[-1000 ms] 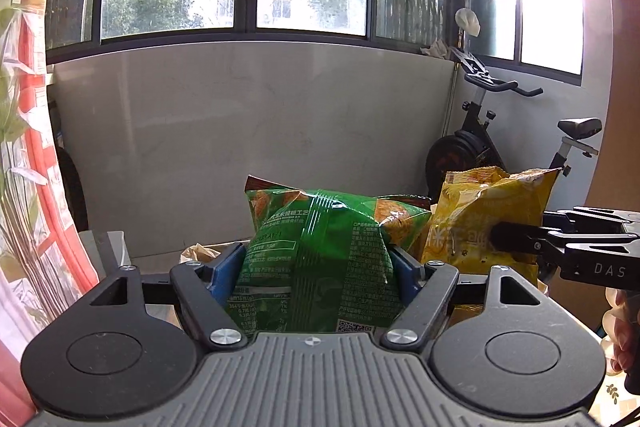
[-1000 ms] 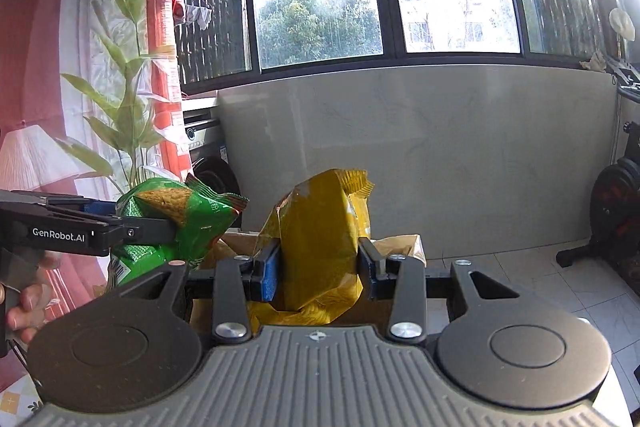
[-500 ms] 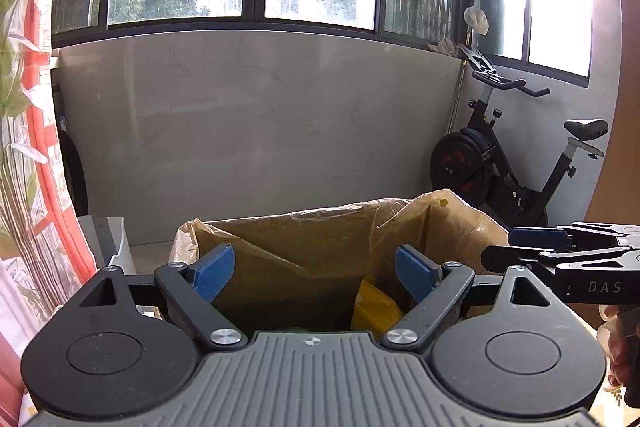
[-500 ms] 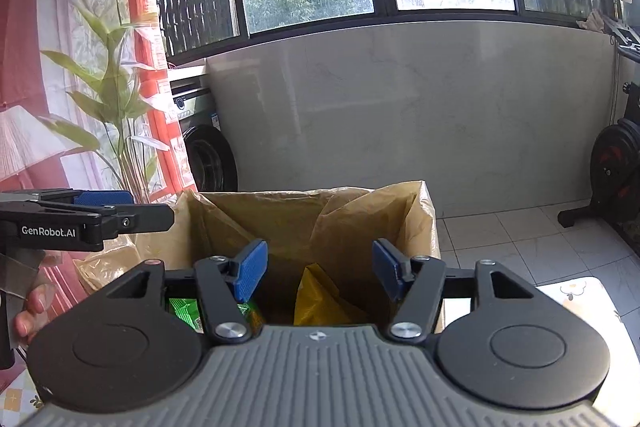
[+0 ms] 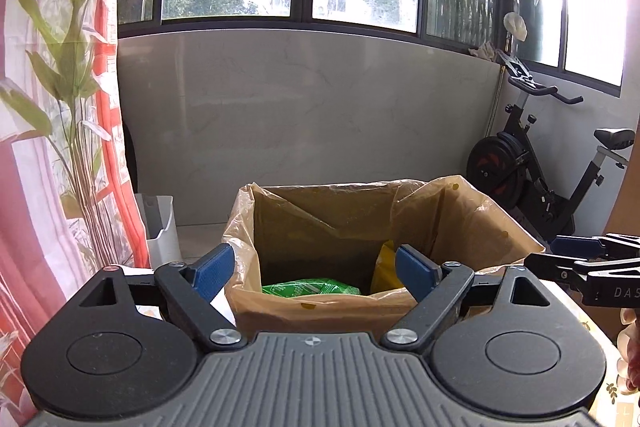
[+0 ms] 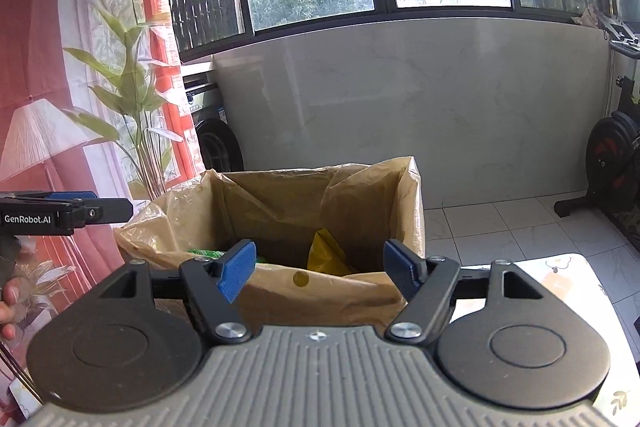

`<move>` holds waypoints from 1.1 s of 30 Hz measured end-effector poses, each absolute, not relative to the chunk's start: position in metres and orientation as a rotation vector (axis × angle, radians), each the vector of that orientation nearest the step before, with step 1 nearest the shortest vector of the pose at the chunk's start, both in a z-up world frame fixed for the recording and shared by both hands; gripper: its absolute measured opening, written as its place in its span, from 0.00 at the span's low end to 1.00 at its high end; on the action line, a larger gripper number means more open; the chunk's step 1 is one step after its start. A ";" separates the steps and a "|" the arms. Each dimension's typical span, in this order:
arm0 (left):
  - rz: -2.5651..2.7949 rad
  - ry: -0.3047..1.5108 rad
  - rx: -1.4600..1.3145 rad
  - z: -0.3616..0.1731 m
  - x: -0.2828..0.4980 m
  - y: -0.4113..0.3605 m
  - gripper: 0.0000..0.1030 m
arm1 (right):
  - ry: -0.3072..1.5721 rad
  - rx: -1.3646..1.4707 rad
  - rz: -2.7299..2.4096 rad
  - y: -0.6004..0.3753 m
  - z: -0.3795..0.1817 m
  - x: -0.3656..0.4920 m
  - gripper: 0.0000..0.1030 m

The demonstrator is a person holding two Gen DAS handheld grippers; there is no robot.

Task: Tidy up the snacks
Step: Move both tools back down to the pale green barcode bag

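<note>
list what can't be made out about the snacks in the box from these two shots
- Green snack bag: left wrist view shows only its top; the lined box front wall hides the rest.
- Yellow snack bag: right wrist view shows one corner; its print is unreadable.
- Box bottom: dark in both views, so other snacks cannot be ruled out.

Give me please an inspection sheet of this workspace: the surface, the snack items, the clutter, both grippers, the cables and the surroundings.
Surface: patterned tabletop shows at the lower right; mostly hidden.
Job's things: green snack bag and yellow snack bag lie inside the lined cardboard box, green to the left.
Clutter: white bin on the floor left of the box.
Grippers: left gripper open, holding nothing; right gripper open, holding nothing. Both hover at the box's near rim.
Cables: nothing seen.
Surroundings: windows, grey wall, curtain at left, exercise bike at right, tiled floor.
</note>
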State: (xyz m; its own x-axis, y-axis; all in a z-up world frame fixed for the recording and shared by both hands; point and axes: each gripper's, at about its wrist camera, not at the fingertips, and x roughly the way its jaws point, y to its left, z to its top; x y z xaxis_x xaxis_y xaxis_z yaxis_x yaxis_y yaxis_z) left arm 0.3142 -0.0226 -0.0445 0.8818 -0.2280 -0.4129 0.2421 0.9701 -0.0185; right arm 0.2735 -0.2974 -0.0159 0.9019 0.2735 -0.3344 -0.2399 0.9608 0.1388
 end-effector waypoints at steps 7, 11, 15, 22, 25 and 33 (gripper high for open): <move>-0.223 0.442 0.034 -0.061 0.279 -0.021 0.86 | 0.392 0.083 0.272 -0.302 -0.034 0.241 0.73; -0.211 0.440 0.030 -0.071 0.261 -0.020 0.86 | 0.400 0.102 0.279 -0.305 -0.047 0.227 0.74; -0.206 0.443 0.042 -0.079 0.248 -0.022 0.86 | 0.404 0.120 0.285 -0.305 -0.061 0.217 0.75; -0.226 0.422 0.078 -0.091 0.232 -0.035 0.86 | 0.414 0.097 0.305 -0.306 -0.082 0.203 0.78; -0.233 0.432 0.075 -0.099 0.229 -0.041 0.86 | 0.410 0.092 0.300 -0.310 -0.090 0.198 0.82; -0.280 0.476 0.056 -0.121 0.226 -0.053 0.87 | 0.434 0.107 0.288 -0.322 -0.115 0.189 0.82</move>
State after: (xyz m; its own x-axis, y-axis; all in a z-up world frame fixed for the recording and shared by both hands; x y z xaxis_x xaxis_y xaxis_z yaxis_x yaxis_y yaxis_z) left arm 0.2265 -0.0532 -0.1206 0.8515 -0.2531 -0.4592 0.2790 0.9602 -0.0119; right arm 0.1890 -0.3215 -0.1151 0.8674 0.2972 -0.3991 -0.2518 0.9539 0.1631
